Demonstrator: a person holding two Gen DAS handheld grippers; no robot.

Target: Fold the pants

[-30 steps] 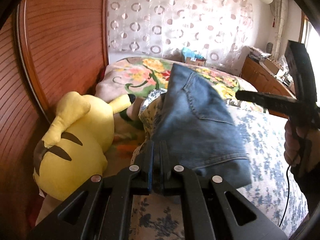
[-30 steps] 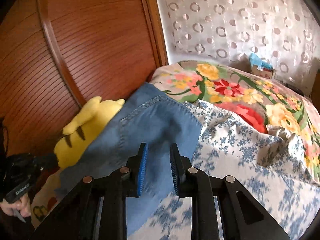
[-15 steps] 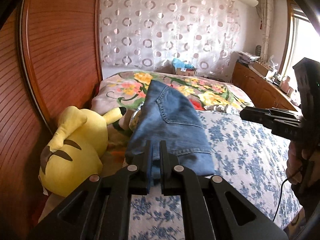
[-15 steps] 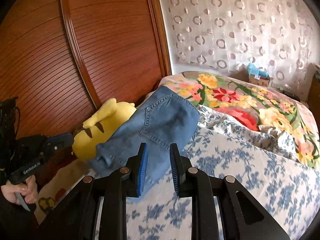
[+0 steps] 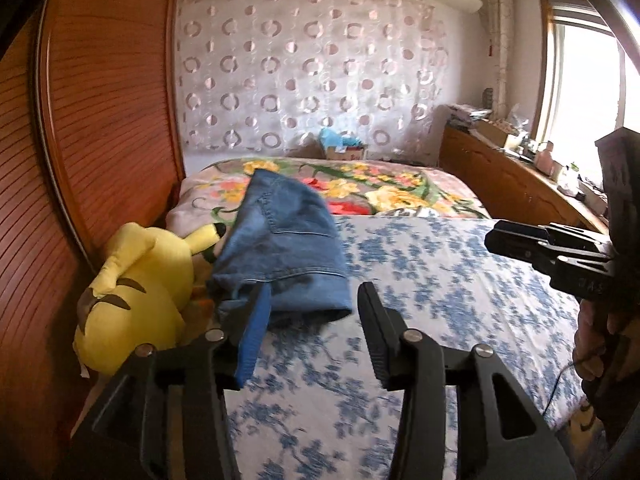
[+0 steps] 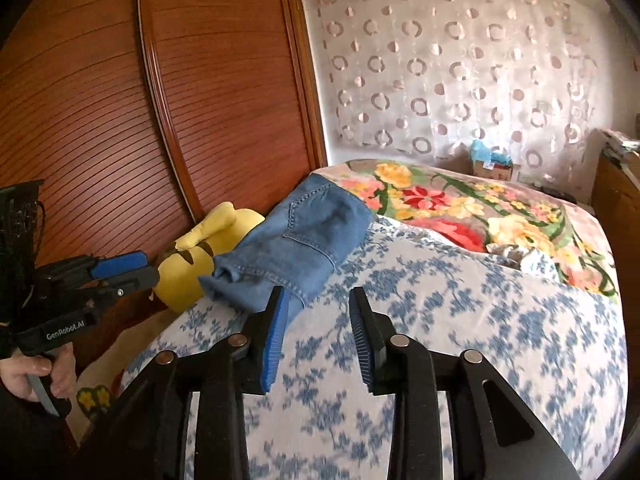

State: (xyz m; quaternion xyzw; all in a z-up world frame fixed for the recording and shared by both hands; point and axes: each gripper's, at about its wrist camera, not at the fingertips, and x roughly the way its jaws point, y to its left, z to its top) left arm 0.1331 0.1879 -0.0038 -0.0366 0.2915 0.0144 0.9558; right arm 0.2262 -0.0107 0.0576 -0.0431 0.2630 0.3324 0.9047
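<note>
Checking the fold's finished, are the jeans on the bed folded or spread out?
Folded: the jeans lie as a compact bundle, back pocket up, beside the yellow plush toy.

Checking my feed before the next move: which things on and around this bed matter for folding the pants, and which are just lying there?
Part of the job:
- folded jeans
- blue floral sheet they lie on
- left gripper, jaws open, empty
- right gripper, jaws open, empty

Just lying about:
- yellow plush toy
- flowered blanket
- cardboard box

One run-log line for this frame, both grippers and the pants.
left hand-held gripper: just opened, empty | right hand-held gripper: just opened, empty | jeans: folded on bed
</note>
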